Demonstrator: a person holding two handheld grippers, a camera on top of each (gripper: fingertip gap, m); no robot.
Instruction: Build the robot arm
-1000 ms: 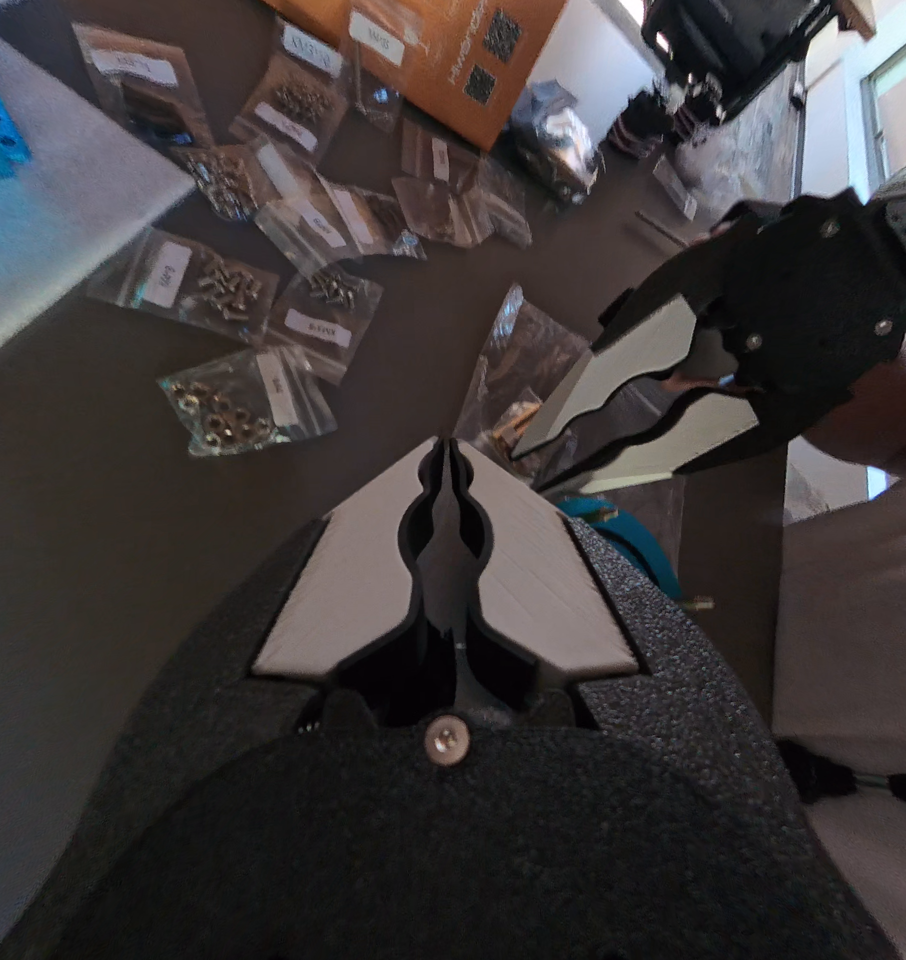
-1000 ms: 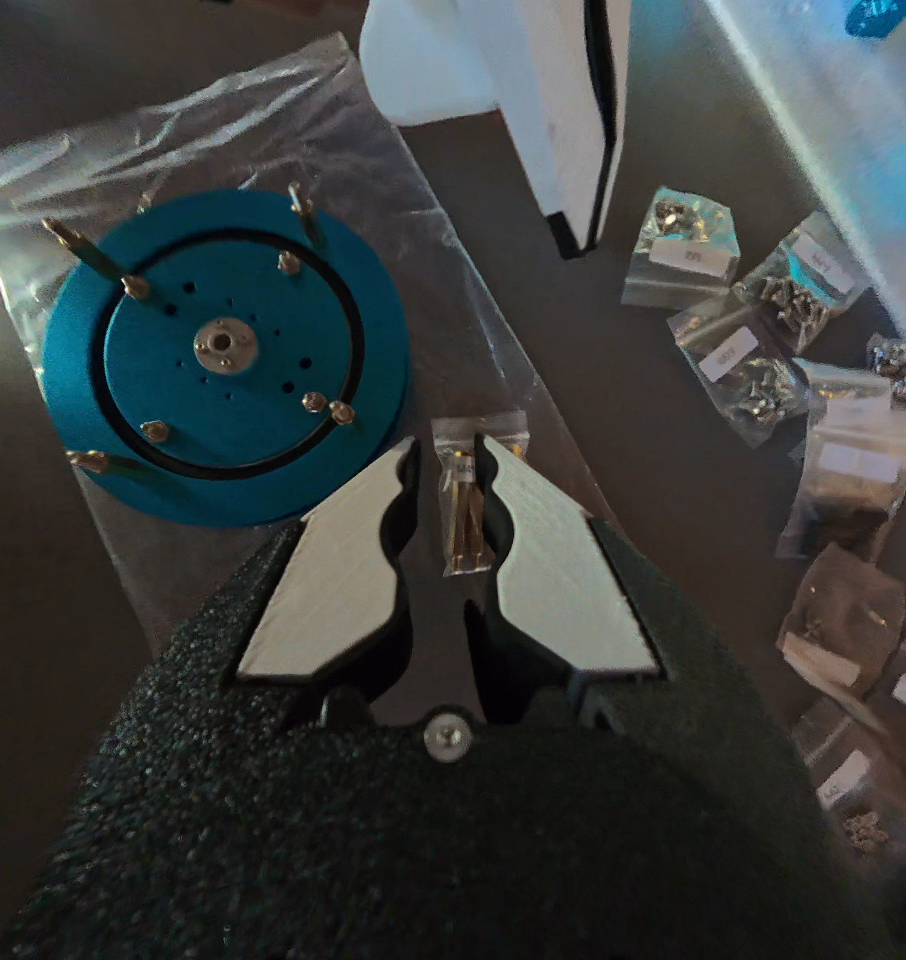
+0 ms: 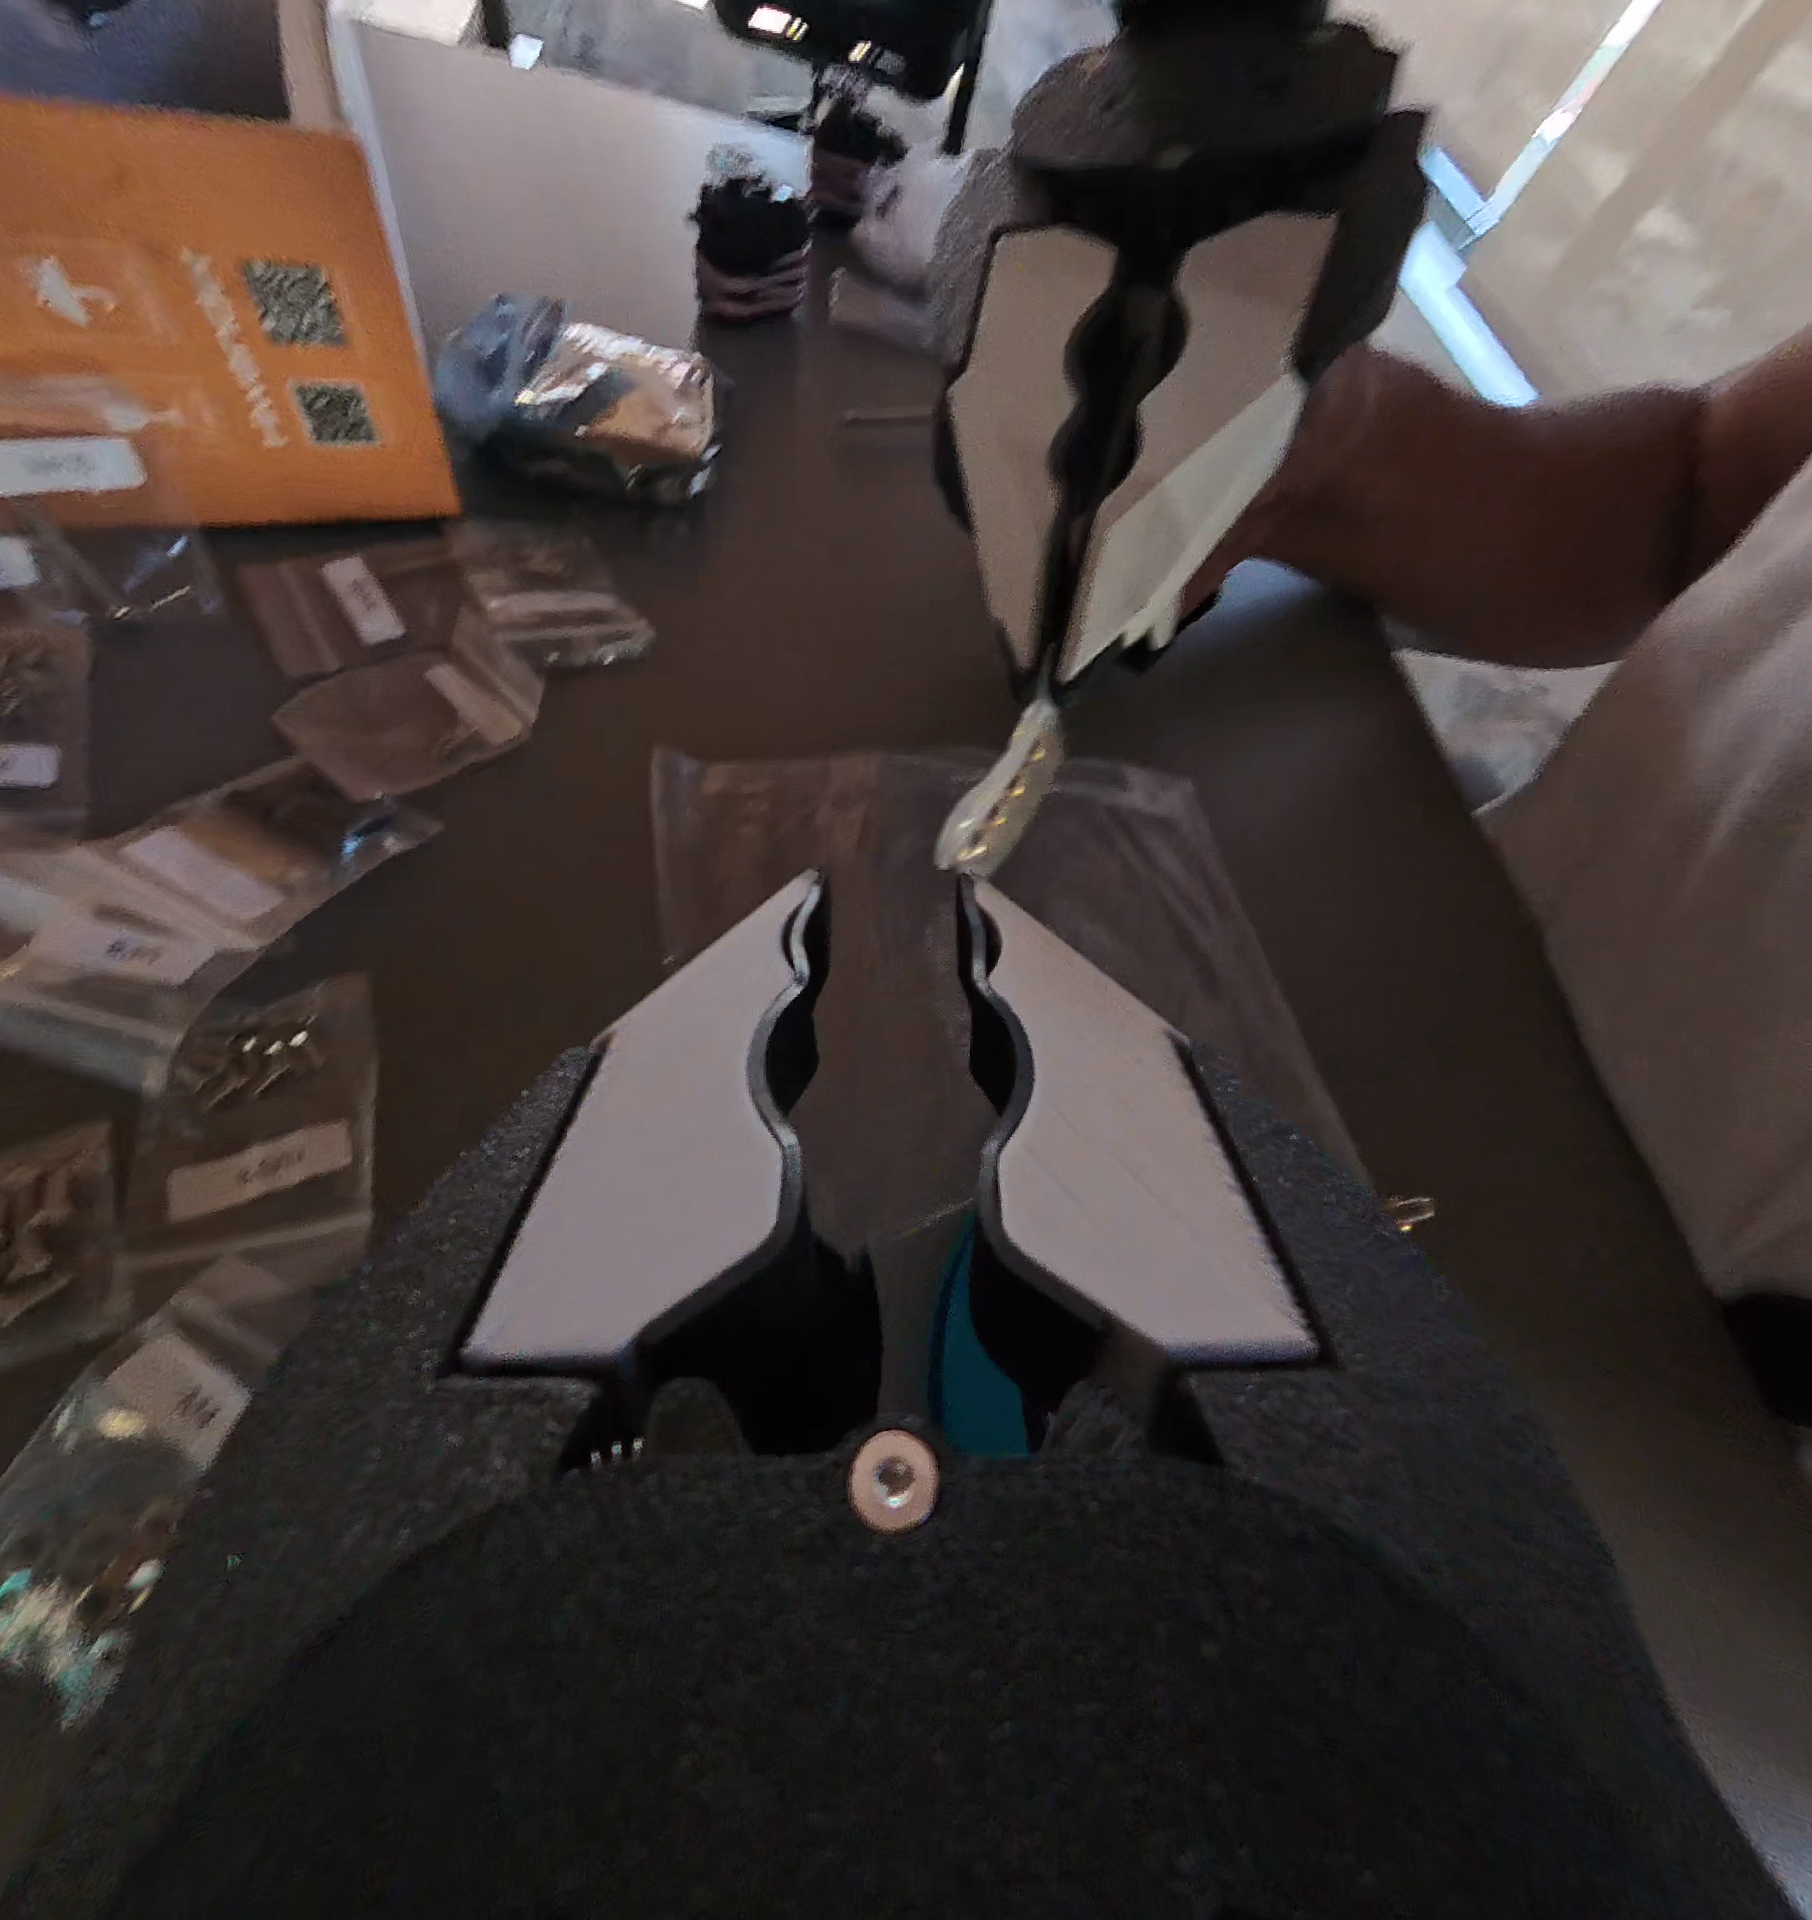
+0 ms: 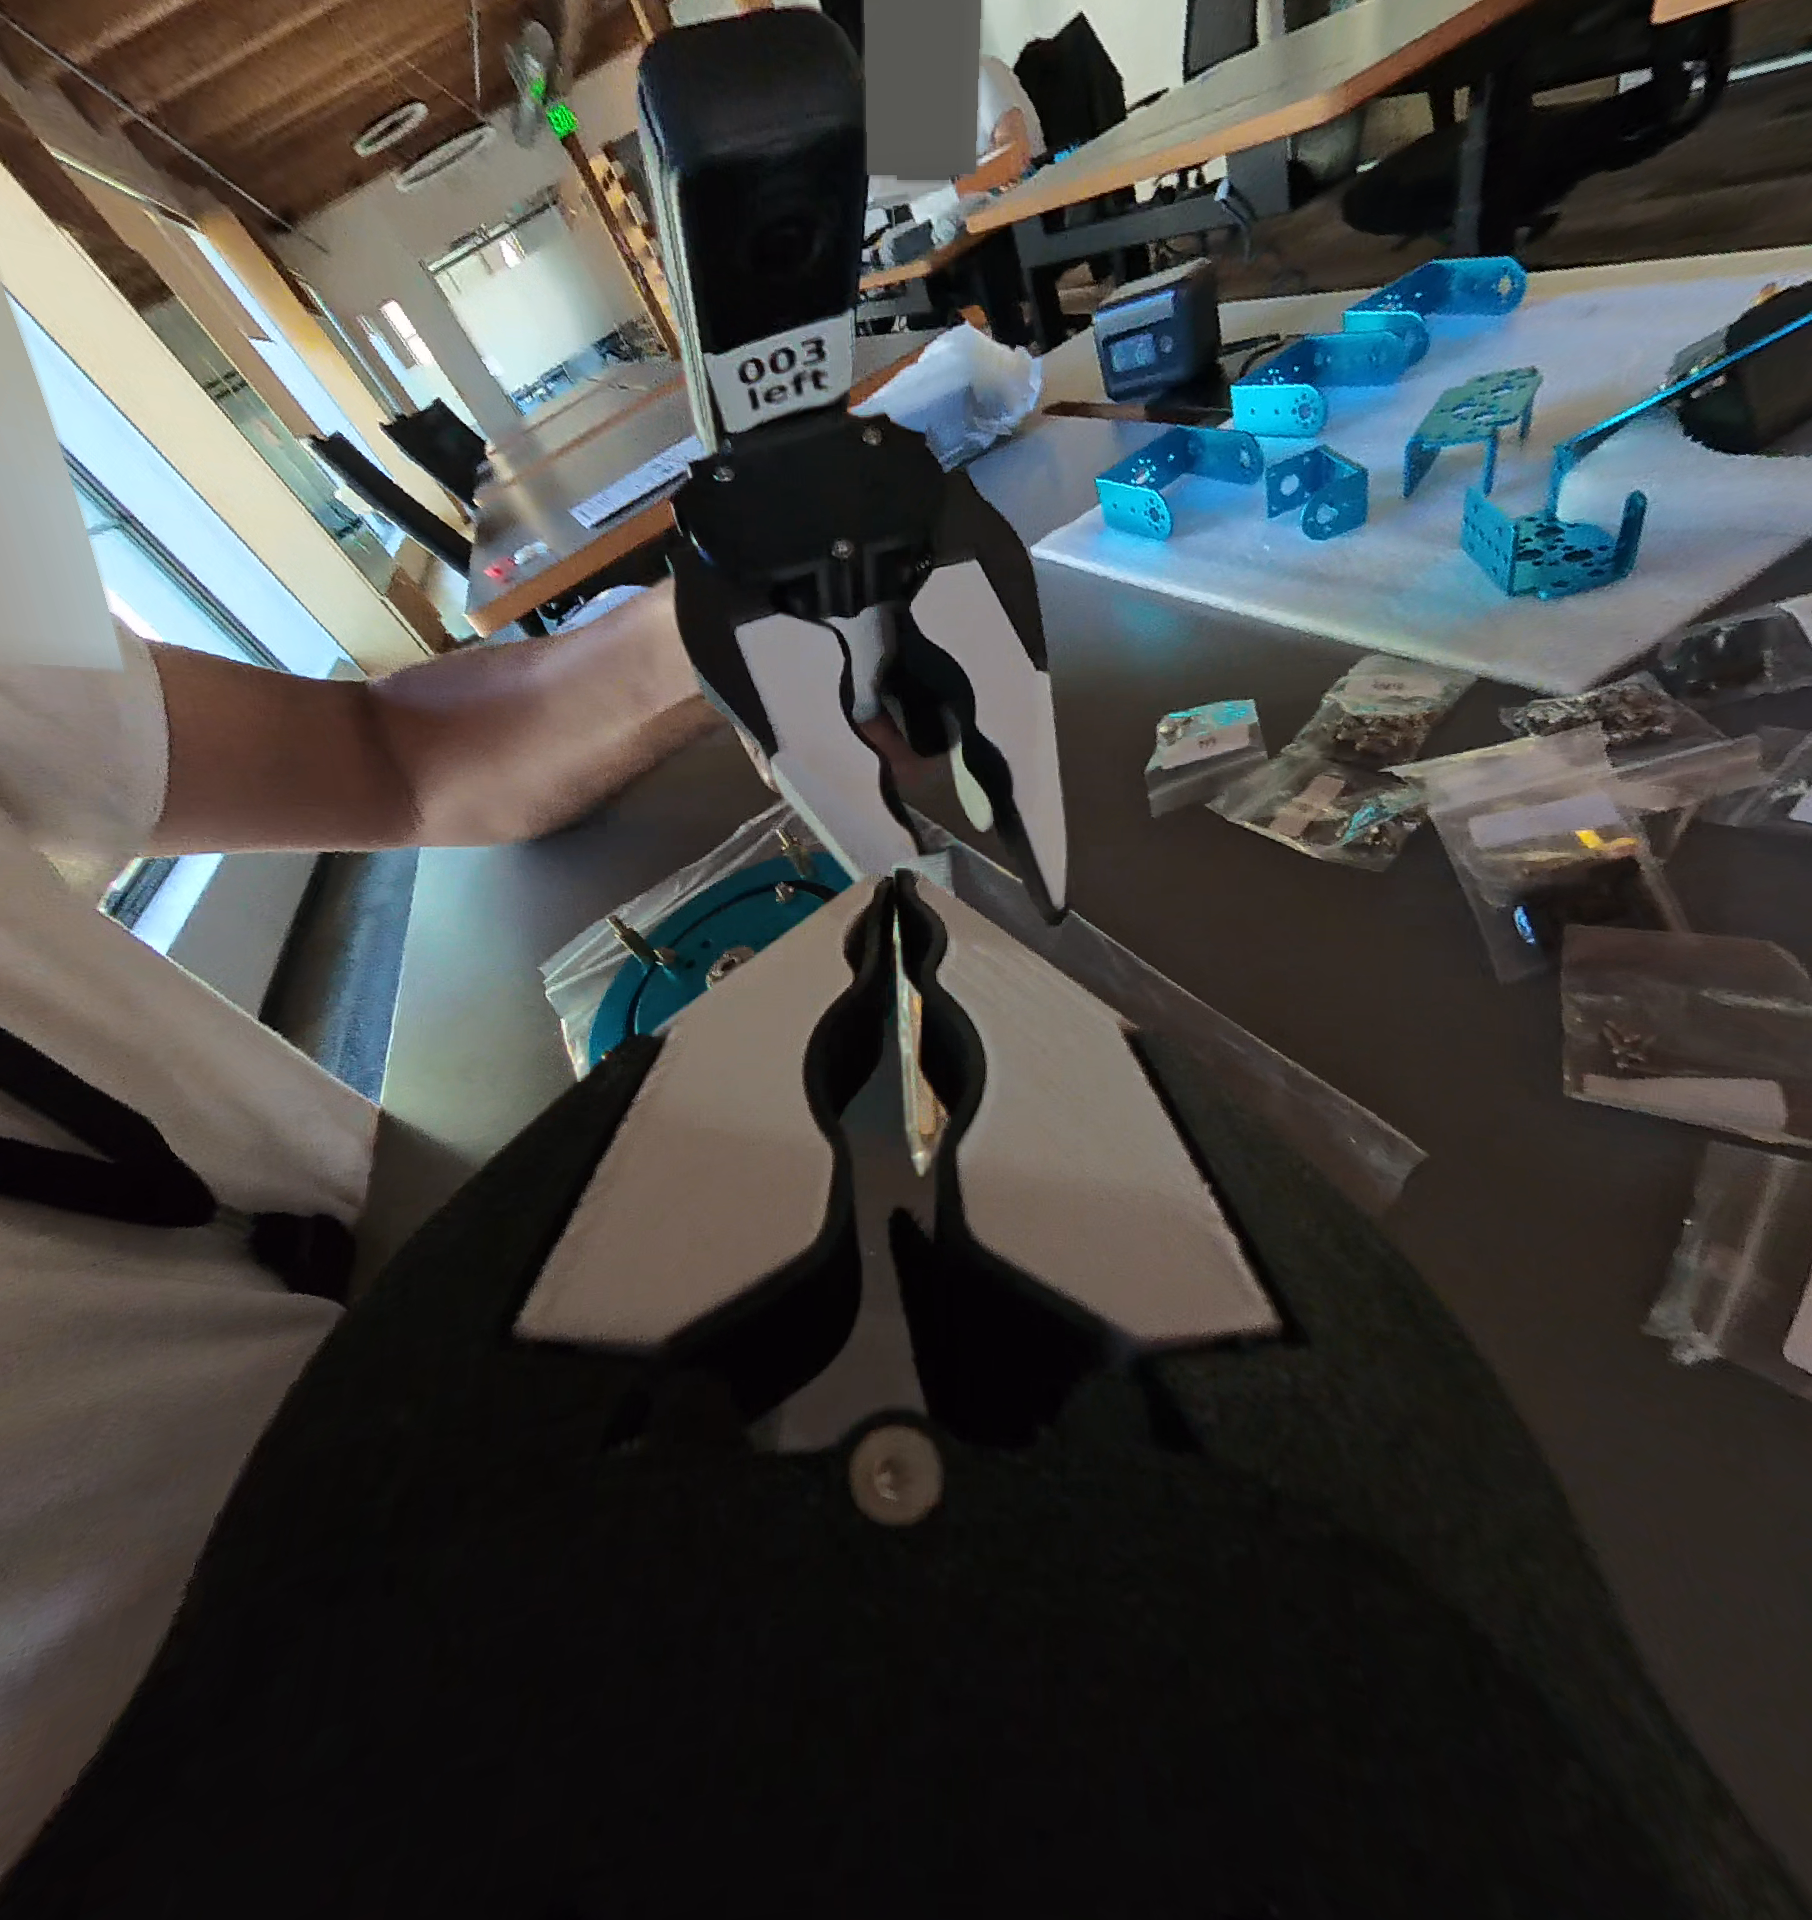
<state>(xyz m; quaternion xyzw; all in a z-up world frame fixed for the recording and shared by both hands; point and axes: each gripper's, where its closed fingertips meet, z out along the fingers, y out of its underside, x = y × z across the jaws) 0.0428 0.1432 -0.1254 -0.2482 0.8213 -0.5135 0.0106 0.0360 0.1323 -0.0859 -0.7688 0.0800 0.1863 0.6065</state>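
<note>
— Two grippers face each other above your table (image 4: 1504,1558). What's in the right gripper (image 4: 897,883)?

— Its jaws are clenched on a small clear bag (image 3: 1001,800), likely holding screws; blur hides detail.

— And your left gripper (image 3: 891,883)?

— Released, jaws apart, tips just beside the hanging bag. A blue disc (image 4: 694,977) lies on plastic below.

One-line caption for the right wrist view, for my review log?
Right gripper shut on a small clear bag, facing the open left gripper above a blue disc.

Orange box (image 3: 154,312), blue brackets (image 4: 1297,395), labelled bags (image 4: 1338,748).
</note>
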